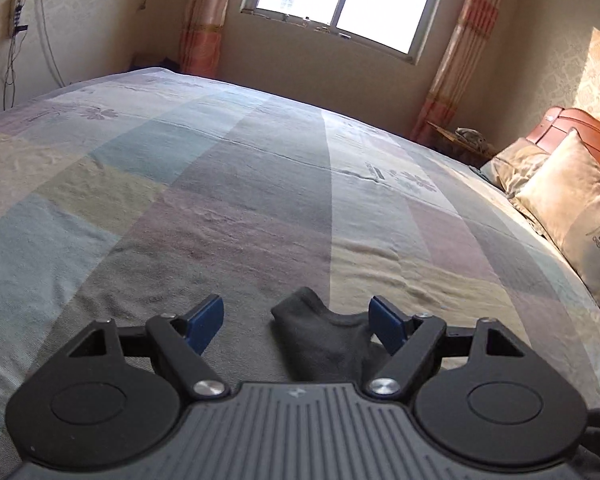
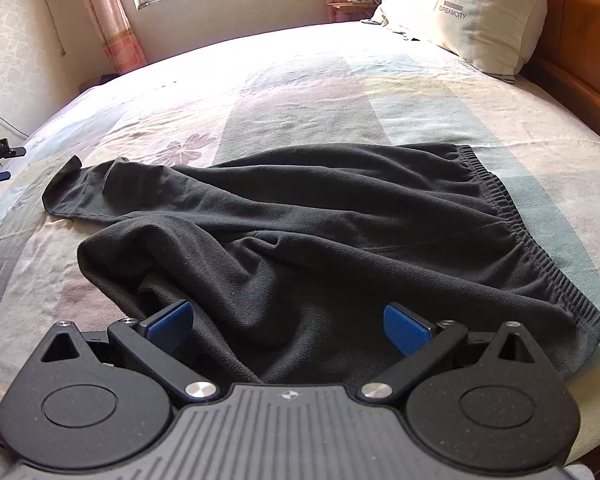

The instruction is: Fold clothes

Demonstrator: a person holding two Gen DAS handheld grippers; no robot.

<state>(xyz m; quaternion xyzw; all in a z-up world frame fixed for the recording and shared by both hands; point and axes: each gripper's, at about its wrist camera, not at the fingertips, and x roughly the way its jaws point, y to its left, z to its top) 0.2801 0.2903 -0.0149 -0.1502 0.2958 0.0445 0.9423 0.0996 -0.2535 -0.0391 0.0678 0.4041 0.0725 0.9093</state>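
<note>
A pair of black shorts [image 2: 320, 232] lies rumpled on the bed, its elastic waistband [image 2: 512, 216] toward the right and a leg end toward the left. My right gripper [image 2: 286, 326] hovers open over the near edge of the shorts; its blue pads [image 2: 172, 324] do not press the cloth. In the left wrist view only a corner of the black shorts [image 1: 320, 336] shows, lying on the sheet between the fingers and close to the right blue pad [image 1: 386, 320]. My left gripper [image 1: 296, 320] is open and grips nothing.
The bed carries a pastel patchwork sheet [image 1: 220, 184]. Pillows [image 2: 472, 16] lean on a wooden headboard [image 1: 580, 132] at the right. A window [image 1: 340, 0] with pink curtains is on the far wall. Cables [image 1: 16, 40] hang on the left wall.
</note>
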